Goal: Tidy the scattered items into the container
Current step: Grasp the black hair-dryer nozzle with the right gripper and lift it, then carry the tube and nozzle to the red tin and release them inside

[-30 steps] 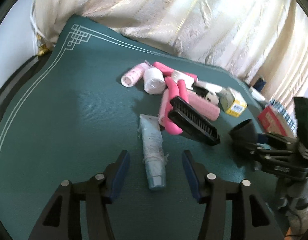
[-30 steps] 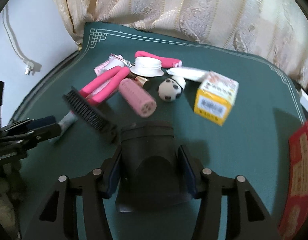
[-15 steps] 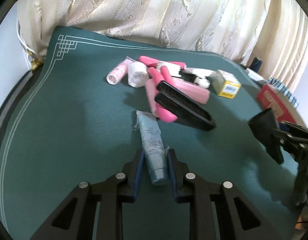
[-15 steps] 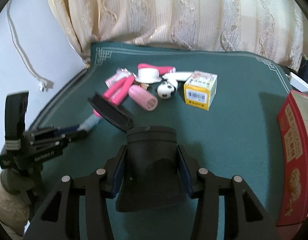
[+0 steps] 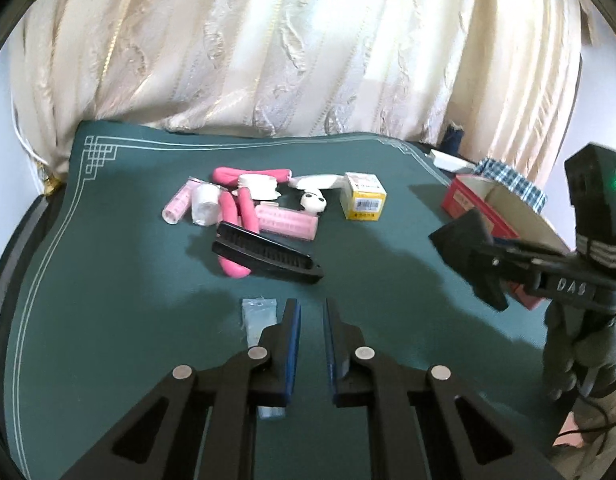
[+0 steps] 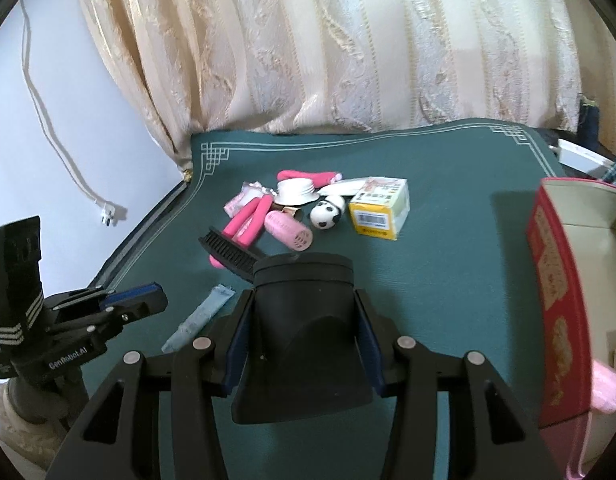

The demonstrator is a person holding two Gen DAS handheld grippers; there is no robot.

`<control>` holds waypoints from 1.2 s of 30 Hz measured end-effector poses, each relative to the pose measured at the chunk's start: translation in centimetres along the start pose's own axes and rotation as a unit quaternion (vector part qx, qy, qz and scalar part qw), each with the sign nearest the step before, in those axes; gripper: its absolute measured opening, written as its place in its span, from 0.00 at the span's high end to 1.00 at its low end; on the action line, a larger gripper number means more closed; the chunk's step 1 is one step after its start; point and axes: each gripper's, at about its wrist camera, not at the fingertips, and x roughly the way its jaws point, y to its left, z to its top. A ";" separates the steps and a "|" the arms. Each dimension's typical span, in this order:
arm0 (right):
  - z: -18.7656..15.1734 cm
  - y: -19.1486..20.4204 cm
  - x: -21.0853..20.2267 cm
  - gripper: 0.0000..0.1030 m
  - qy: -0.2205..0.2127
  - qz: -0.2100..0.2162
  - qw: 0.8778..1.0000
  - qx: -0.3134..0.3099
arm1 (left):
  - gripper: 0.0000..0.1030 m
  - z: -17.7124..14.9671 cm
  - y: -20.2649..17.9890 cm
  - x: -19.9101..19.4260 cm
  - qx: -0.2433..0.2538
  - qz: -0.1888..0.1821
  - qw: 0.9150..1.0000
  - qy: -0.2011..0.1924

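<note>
**black nozzle in the right claw, red box next**

black plastic fills the right claw (image 6: 304, 296): its pads are clamped on both sides of a flared nozzle (image 6: 304, 340), held clear of the surface (image 6: 447, 260). the left claw (image 5: 309, 306) has its fingers drawn together with nothing between them. the pale blue tube (image 6: 200, 316) lies flat on the green mat just beside and under it, and from the right wrist view it looks ungripped.

the step in hand seems to be carrying the nozzle to the container. the red box (image 6: 555, 280) stands open at the right edge of the surface, near the right claw, with something pink already inside. the next move would call for swinging the nozzle over the box wall and letting the pads part once it is above the opening. the left claw would need to spread, drop around the tube and close on it properly. the tube is soft and flat, so a low, centred pinch seems wise.

farther out, the pile sits near the curtain side:
- one black comb (image 5: 268, 254), resting across the pink things
- two pink rollers (image 5: 288, 222), one large and one small
- about three pink rods (image 5: 246, 208), overlapping, so the count is unsure
- one panda ball (image 6: 325, 212)
- one yellow box (image 6: 381, 208)
- one white jar (image 6: 296, 192)
- one white roll (image 5: 206, 204)
</note>
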 end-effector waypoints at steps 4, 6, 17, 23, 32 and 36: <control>-0.6 -0.8 -0.4 0.50 0.006 0.002 1.000 0.010 | 0.86 -0.7 1.2 0.7 -0.040 0.039 0.998 0.009; -0.9 -1.0 -0.3 0.50 0.013 0.005 1.000 0.012 | 0.52 -1.2 1.8 1.0 -0.050 0.058 0.997 0.016; -1.4 -1.7 -0.6 0.49 0.014 0.009 1.000 0.020 | 0.52 -3.4 2.1 4.9 -0.034 0.055 0.995 0.076; -1.2 -1.5 -1.3 0.50 0.000 0.001 1.000 0.017 | 0.77 -2.6 1.6 4.9 -0.049 0.006 0.996 0.069; -0.7 -2.6 -3.1 0.50 -0.029 -0.011 0.999 0.035 | 0.77 0.0 -3.1 1.4 -0.004 -0.055 0.998 0.015; -0.4 -3.1 -4.4 0.50 -0.051 -0.020 0.998 0.040 | 0.77 1.6 -5.1 1.3 0.018 -0.070 0.997 0.007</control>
